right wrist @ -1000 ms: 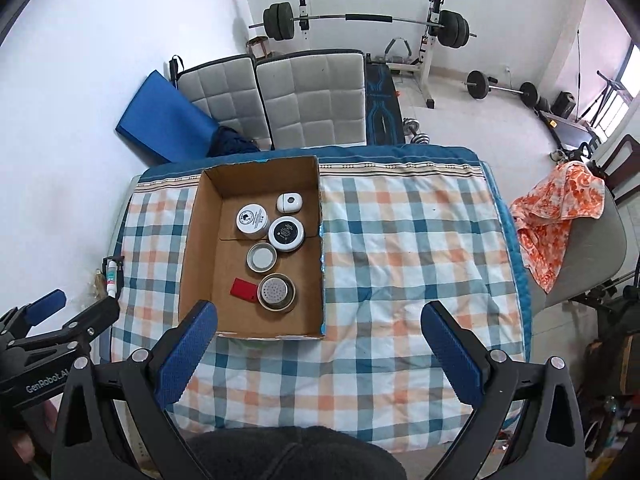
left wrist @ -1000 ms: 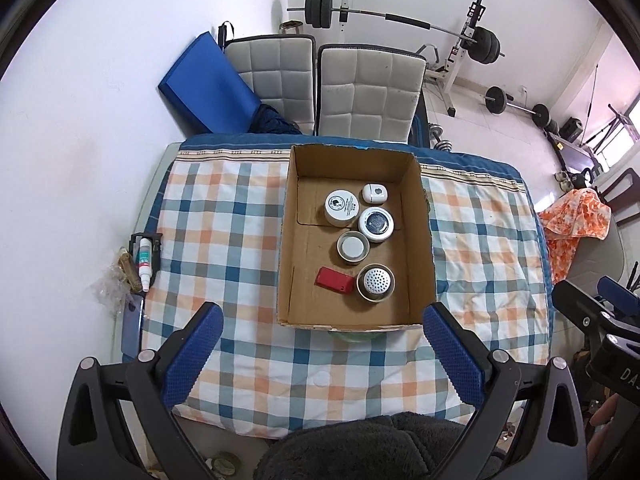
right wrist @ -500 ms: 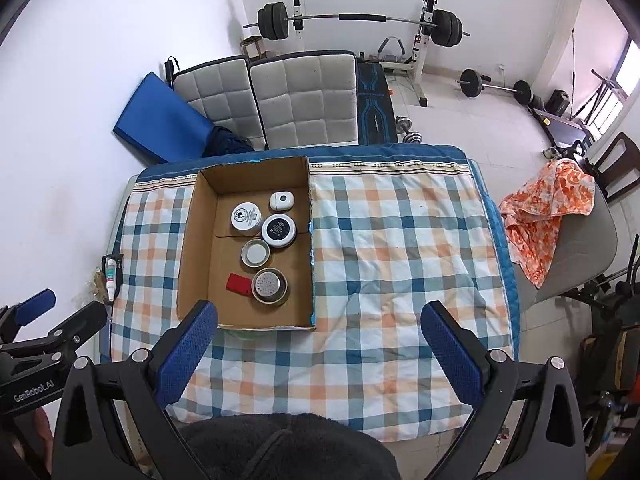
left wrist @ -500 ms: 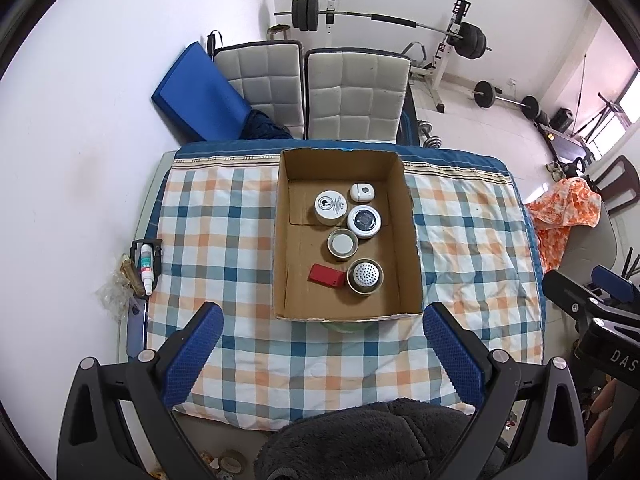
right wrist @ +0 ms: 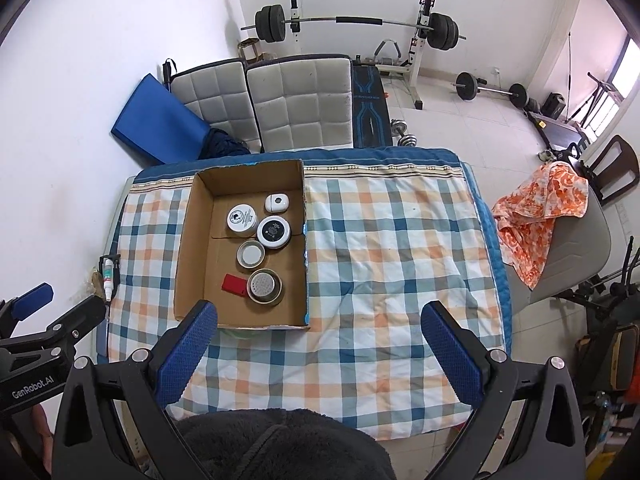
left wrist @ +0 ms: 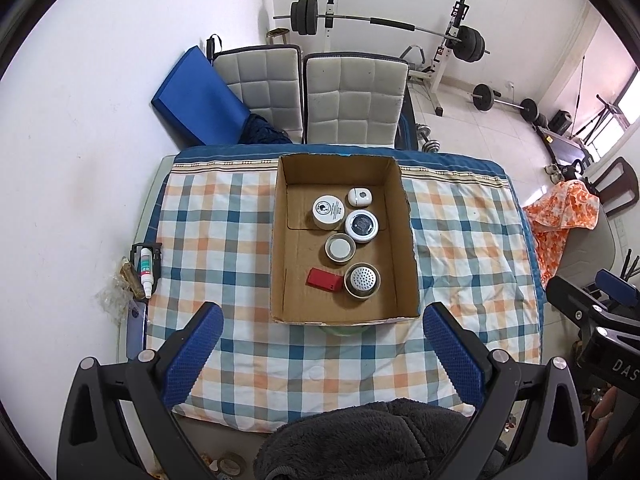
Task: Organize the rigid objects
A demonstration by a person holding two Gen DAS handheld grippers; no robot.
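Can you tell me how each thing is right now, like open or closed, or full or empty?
Cardboard box: open, six small things inside.
Perforated tin: upright in box.
Red case: lying flat beside tin.
Left gripper: open, empty.
Right gripper: open, empty.

Left gripper and right gripper: each a black, open-framed plastic body carrying two fingers faced with blue, dimpled pads, fixed by round silver screws. White lettering "GenRobot.AI" marks the side of the left gripper's body as seen from the right wrist camera. A dark grey fleecy sleeve fills the lower edge of both views.
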